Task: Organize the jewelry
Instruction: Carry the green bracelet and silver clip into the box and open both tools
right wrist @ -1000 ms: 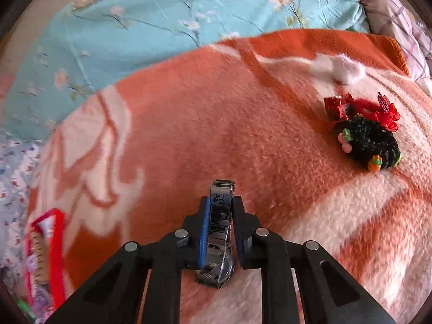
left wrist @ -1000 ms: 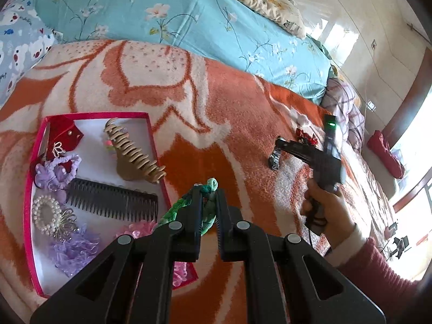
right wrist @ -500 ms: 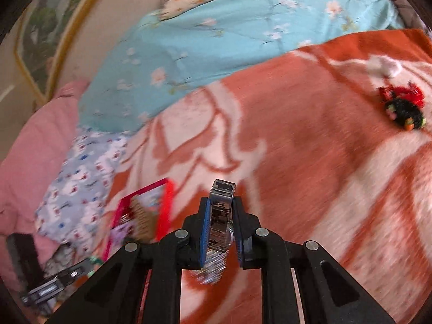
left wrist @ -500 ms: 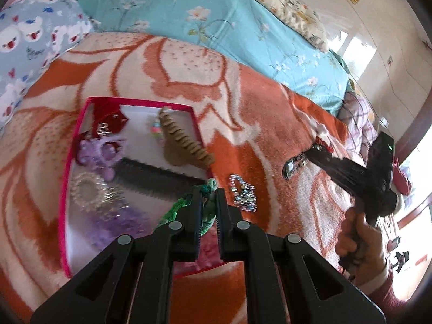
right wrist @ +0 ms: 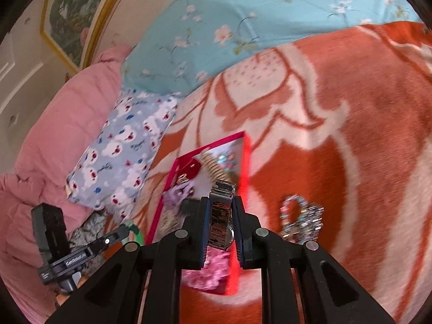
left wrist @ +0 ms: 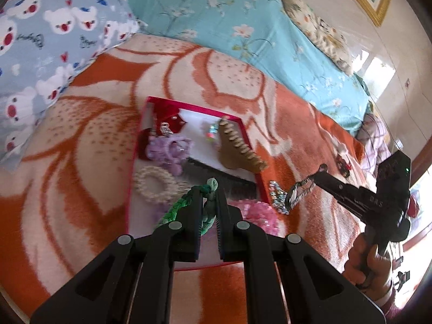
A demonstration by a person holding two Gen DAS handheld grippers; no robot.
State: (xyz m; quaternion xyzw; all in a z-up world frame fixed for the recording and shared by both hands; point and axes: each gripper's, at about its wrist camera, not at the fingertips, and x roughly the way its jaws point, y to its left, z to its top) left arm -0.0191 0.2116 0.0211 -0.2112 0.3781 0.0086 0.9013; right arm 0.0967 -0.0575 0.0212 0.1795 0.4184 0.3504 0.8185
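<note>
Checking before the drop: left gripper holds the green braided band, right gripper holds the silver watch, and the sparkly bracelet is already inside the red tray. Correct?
Not quite. The sparkly bracelet lies on the blanket just outside the red tray, as both wrist views show. The rest stands: left gripper holds the green braided band, right gripper holds the silver watch.

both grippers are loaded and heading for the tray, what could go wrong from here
The left hand-held gripper with its green braided band and the right hand-held gripper with its metal watch converge on the red tray, so they might collide. The tray is crowded; the watch may land on the rim near the beaded bracelet.
</note>
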